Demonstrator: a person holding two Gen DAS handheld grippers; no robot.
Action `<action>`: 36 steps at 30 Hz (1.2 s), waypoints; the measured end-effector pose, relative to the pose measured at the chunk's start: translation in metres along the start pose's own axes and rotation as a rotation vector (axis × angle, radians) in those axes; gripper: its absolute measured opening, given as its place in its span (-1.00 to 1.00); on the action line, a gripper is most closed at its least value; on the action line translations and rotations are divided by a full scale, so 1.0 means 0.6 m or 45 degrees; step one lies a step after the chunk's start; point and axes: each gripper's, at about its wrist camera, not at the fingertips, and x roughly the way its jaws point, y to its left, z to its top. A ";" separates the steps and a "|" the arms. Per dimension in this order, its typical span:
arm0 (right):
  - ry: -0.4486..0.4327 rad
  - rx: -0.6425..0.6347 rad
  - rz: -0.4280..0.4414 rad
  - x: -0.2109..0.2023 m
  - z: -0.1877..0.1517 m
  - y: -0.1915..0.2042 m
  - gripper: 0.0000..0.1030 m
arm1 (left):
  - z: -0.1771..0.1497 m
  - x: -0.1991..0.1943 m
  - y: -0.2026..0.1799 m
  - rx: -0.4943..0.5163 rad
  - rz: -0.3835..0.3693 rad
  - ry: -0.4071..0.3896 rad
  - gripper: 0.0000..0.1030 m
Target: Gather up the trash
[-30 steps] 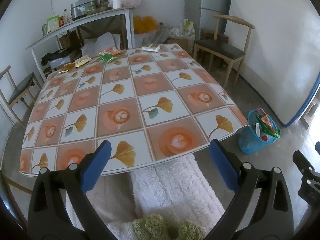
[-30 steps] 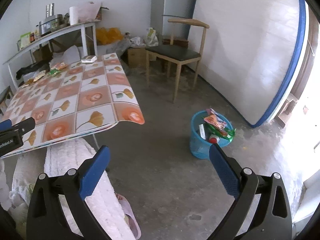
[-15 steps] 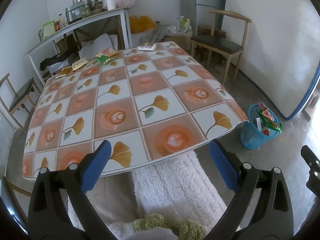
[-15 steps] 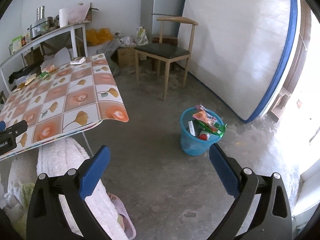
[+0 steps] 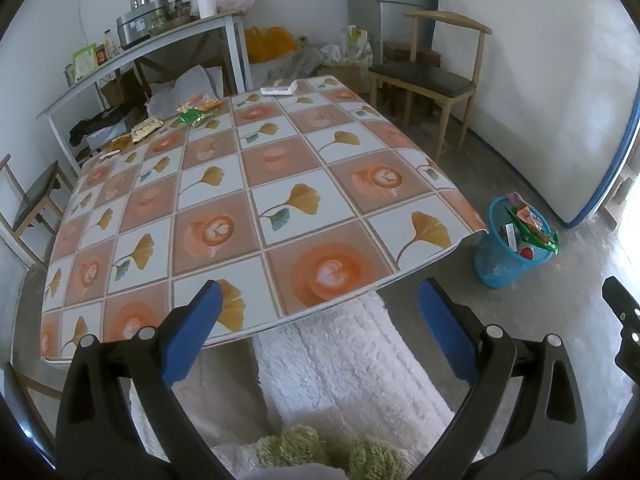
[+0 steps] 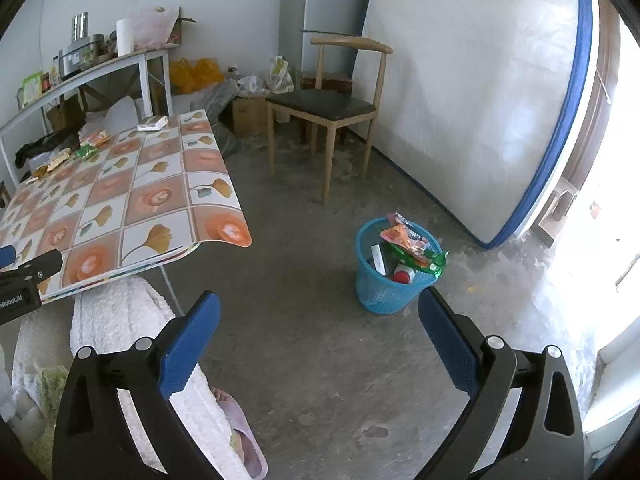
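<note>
Left hand-held gripper (image 5: 318, 320): you hold it spread wide, empty, over the near desk (image 5: 400, 276) edge.
Right hand-held gripper (image 6: 318, 322): likewise agape, nothing held, above bare floor.
Bin (image 6: 376, 296): brimming; another drop may spill out.
Wrappers (image 5: 196, 108): far desk edge; overreaching risks nudging them off.

The left wrist camera is looking down and forward over the near edge of the surface (image 5: 280, 184), toward the far wall. The right wrist camera is facing further right, across bare floor toward the chair (image 6: 332, 108). Both views are sharing the surface (image 6: 120, 200), the blue bin (image 5: 508, 256) (image 6: 394, 280) and the chair (image 5: 432, 76).
</note>
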 end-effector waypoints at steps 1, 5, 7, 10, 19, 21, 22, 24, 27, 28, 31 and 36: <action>-0.001 -0.001 -0.002 -0.001 0.001 -0.001 0.87 | -0.001 0.000 0.000 0.001 -0.001 0.001 0.83; -0.007 0.000 -0.010 -0.004 0.002 -0.003 0.87 | -0.001 0.000 -0.002 0.003 -0.004 0.001 0.83; -0.005 0.002 -0.011 -0.003 0.004 -0.005 0.87 | -0.002 0.002 -0.003 0.009 -0.007 0.004 0.83; -0.014 -0.004 -0.013 -0.004 0.005 -0.005 0.87 | -0.002 0.001 -0.004 0.004 -0.005 0.002 0.83; -0.022 -0.009 -0.013 -0.004 0.011 -0.006 0.87 | -0.001 0.001 -0.003 0.007 -0.007 0.004 0.83; -0.022 -0.009 -0.013 -0.003 0.011 -0.005 0.87 | -0.001 0.001 -0.003 0.004 -0.006 0.003 0.83; -0.021 -0.009 -0.014 -0.004 0.011 -0.005 0.87 | -0.002 0.001 -0.004 0.004 -0.006 0.003 0.83; -0.023 -0.008 -0.013 -0.004 0.011 -0.005 0.87 | -0.001 0.001 -0.003 0.005 -0.008 0.003 0.83; -0.024 -0.009 -0.012 -0.003 0.012 -0.005 0.87 | -0.001 0.001 -0.004 0.008 -0.009 0.004 0.83; -0.025 -0.010 -0.013 -0.003 0.013 -0.006 0.87 | -0.001 0.001 -0.004 0.008 -0.010 0.004 0.83; -0.025 -0.008 -0.012 -0.003 0.015 -0.004 0.87 | -0.002 0.001 -0.006 0.004 -0.008 0.003 0.83; -0.028 -0.010 -0.013 -0.003 0.016 -0.004 0.87 | -0.001 0.001 -0.003 0.006 -0.009 0.005 0.83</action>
